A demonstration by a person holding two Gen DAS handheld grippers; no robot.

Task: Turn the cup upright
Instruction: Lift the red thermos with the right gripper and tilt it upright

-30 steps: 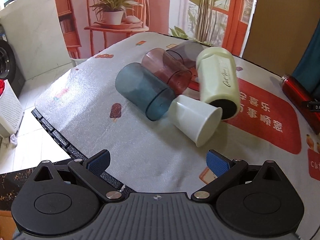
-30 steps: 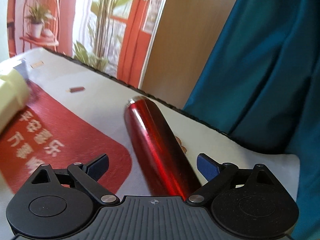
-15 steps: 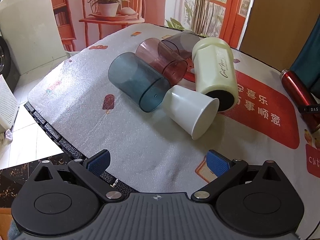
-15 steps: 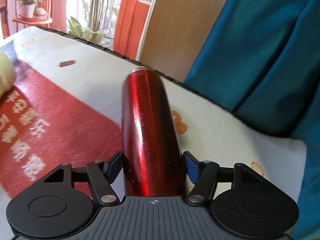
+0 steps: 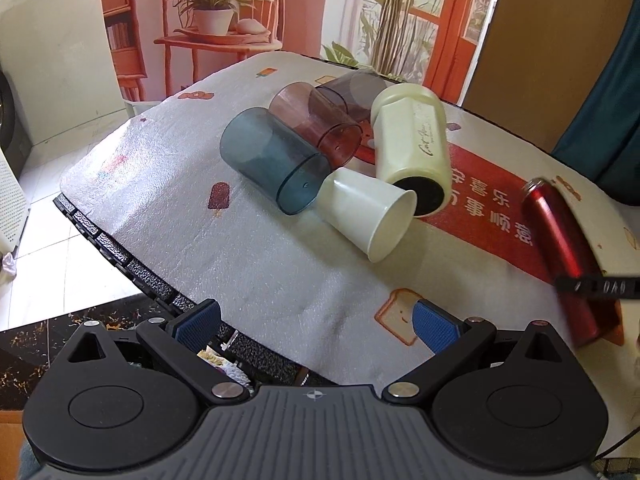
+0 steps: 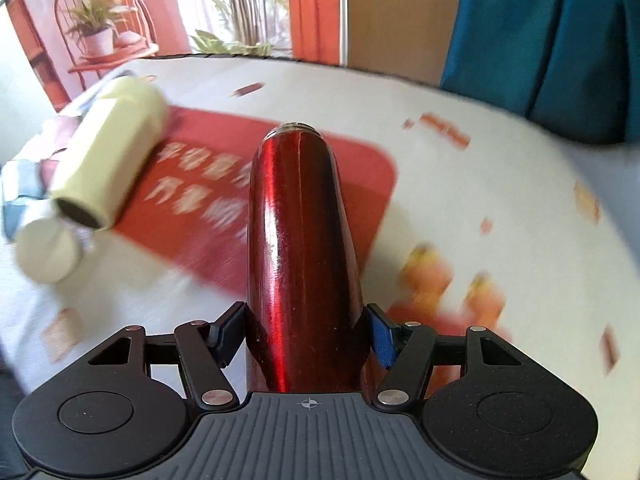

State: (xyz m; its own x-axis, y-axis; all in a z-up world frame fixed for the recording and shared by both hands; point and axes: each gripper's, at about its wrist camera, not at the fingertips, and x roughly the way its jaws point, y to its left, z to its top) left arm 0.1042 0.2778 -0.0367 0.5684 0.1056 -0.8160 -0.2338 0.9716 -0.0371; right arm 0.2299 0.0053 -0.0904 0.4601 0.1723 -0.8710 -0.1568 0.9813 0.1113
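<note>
The right gripper (image 6: 306, 332) was clamped round the glossy red metal flask (image 6: 302, 240), which pointed toward twelve o'clock over the mat. It looked heavy, rigid and slippery; mid-body seemed safest. The left gripper (image 5: 316, 322) hung wide open, empty.

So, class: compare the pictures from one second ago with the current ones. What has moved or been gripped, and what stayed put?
The right gripper moved in and closed on the red bottle, which began swinging toward the red patch of the mat. The left gripper stayed open and empty, only drifting slightly. The blue cup, pink cup, white cup and cream bottle lie on their sides as before.
</note>
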